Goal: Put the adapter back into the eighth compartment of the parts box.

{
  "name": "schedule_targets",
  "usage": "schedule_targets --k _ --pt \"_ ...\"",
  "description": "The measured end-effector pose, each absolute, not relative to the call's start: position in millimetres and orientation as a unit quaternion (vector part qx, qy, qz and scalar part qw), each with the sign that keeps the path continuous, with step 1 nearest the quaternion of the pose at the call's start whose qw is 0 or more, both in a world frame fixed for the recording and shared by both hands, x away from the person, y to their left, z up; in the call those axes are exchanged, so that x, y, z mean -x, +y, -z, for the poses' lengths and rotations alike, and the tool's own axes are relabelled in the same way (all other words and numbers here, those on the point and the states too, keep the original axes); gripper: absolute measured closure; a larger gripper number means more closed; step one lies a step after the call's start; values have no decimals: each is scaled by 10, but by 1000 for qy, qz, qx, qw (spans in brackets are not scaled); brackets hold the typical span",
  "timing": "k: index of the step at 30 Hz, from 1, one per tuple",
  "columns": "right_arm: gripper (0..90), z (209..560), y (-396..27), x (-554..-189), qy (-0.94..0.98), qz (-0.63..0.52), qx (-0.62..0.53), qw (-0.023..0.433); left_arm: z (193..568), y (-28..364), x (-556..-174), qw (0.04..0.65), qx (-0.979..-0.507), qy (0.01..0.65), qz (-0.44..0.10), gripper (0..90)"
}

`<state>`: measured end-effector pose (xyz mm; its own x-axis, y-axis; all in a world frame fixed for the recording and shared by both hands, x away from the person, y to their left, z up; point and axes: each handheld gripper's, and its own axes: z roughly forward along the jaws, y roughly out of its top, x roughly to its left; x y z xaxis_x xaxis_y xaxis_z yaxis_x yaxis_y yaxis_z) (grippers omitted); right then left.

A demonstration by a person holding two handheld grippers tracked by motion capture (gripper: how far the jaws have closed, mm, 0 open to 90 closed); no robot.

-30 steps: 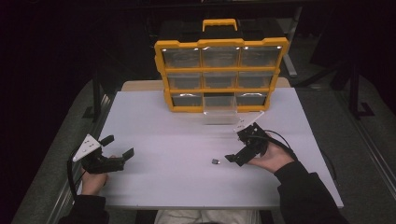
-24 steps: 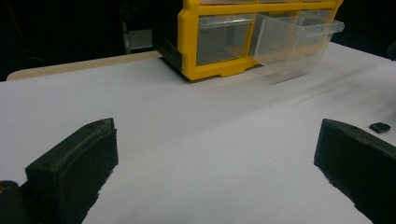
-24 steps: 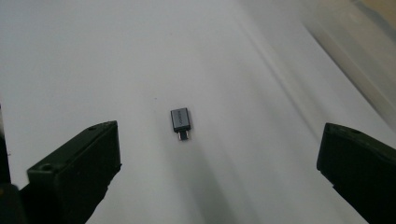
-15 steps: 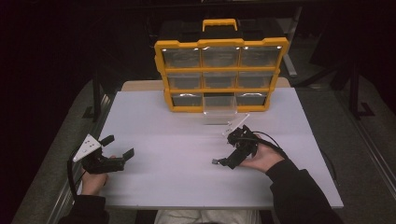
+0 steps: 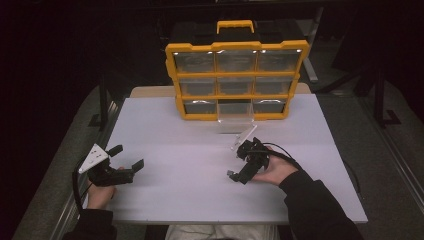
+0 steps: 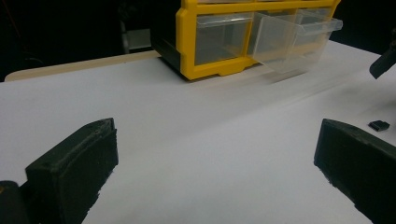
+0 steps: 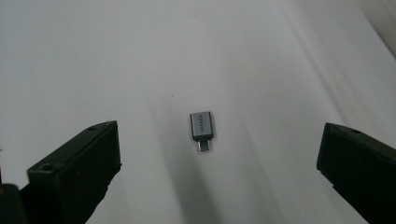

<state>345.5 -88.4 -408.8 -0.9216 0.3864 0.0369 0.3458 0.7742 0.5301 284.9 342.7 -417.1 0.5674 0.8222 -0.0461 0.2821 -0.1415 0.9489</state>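
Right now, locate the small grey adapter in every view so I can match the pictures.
High view: the grey adapter lies on the white table, at the right gripper tips.
Left gripper view: adapter at the far right edge.
Right gripper view: adapter centred between open jaws.
Shared landmark: the white table.

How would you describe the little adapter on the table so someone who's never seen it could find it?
Start at the yellow drawer organizer at the back of the white table. Come toward the person to the right gripper, whose open jaws point down at it. The small grey adapter with a short metal plug lies flat, the only loose item there.
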Motion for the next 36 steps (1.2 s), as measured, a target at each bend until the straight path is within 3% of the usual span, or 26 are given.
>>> schedule_targets --k 4,20,36 --pt "0 4124 -838 -3464 944 -269 -188 32 4171 3424 -2848 528 -711 389 -256 0" --pt "173 4211 -739 -3485 955 -251 -161 10 4175 3418 -2842 529 -711 388 -253 0" --pt "428 4262 -661 -3557 961 -232 -153 -2 4180 3414 -2838 529 -711 389 -250 0"
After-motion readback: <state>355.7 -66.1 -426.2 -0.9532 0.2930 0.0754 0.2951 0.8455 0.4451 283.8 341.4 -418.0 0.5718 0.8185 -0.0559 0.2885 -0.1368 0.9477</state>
